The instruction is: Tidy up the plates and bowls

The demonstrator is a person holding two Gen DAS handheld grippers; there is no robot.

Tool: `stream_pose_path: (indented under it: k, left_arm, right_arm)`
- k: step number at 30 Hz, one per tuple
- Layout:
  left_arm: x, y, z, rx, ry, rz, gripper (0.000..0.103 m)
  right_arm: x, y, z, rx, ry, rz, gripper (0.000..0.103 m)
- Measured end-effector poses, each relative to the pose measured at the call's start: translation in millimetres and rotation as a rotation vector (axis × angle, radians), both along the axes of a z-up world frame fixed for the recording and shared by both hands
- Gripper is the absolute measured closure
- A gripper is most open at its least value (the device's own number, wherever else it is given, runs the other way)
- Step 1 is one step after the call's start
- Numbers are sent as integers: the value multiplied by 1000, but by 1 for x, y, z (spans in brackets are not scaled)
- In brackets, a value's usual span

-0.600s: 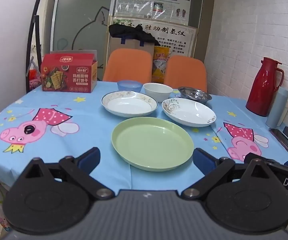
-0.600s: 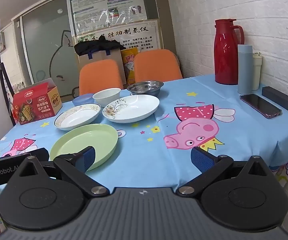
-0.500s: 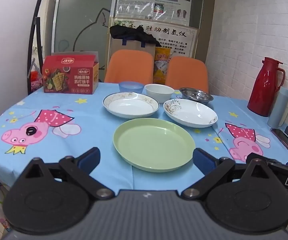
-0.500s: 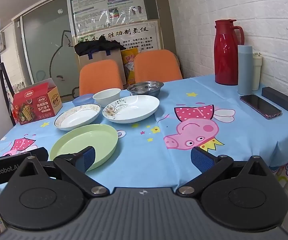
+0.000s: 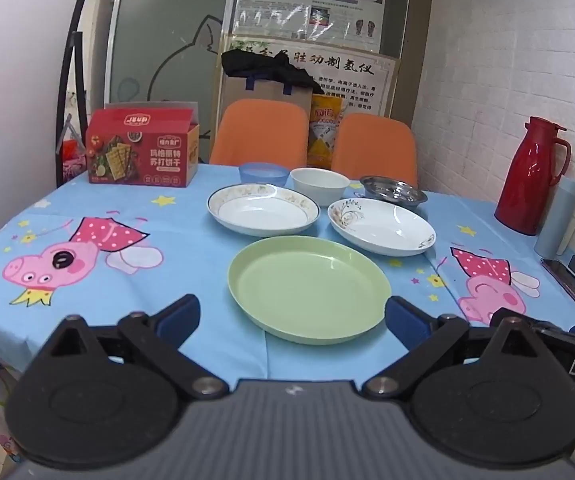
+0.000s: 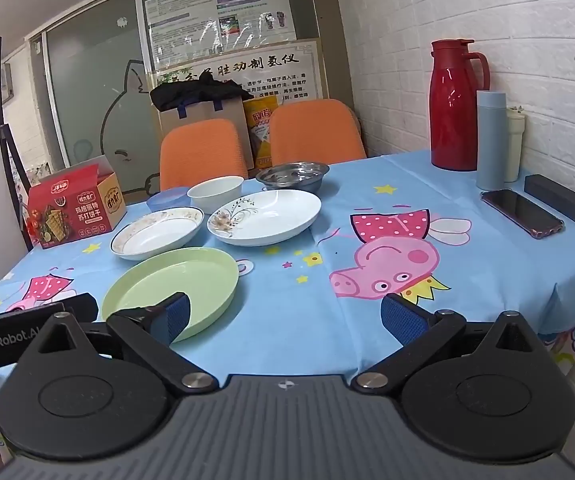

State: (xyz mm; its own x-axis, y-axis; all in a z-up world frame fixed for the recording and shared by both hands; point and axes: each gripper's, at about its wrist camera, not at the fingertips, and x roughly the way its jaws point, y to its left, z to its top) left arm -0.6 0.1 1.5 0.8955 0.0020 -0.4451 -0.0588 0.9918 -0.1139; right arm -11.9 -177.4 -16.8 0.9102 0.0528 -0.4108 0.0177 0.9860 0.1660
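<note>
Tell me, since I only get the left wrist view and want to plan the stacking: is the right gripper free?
Observer: Yes. The right gripper stands open, with nothing between its fingers.
Operator: What are the dark flat things at my far right?
Observer: A phone lying screen up, with a long black box beside it.
Operator: Anything behind the blue tumbler?
Observer: A cream cup stands upright close beside it, shorter than the tumbler.
</note>
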Motion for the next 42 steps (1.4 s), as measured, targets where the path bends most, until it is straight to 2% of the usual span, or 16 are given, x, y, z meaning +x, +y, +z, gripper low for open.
stream_pose_path:
  k: [8,15,21,24,29,33,39,42]
  left_arm:
    - [26,11,-20,-45,65,-4,5]
    - [55,24,-30,-50,112,-12,5]
    - [80,51,-36,-52,175,34,5]
    - [98,63,-38,-79,215,41,5]
    - [130,69,-42,-85,270,-12,5]
    - [147,74,-43,-86,280,-67,5]
    - [167,76,-50,-86,304,-105,5]
    - [176,73,-55,-83,321,-120,5]
  right_arm:
    - [17,-3,-16,-2,51,-10,0]
    - [45,8,-27,-108,85,-26,0]
    - [73,12,-34,-72,129,33,0]
    - [91,18,-38,-78,167,45,0]
    - [124,30,-42,-84,214,99,0]
    - [144,41,-45,-95,236,149,0]
    - [161,49,-57,-90,269,194,0]
    - [165,54,-58,-134,261,192,0]
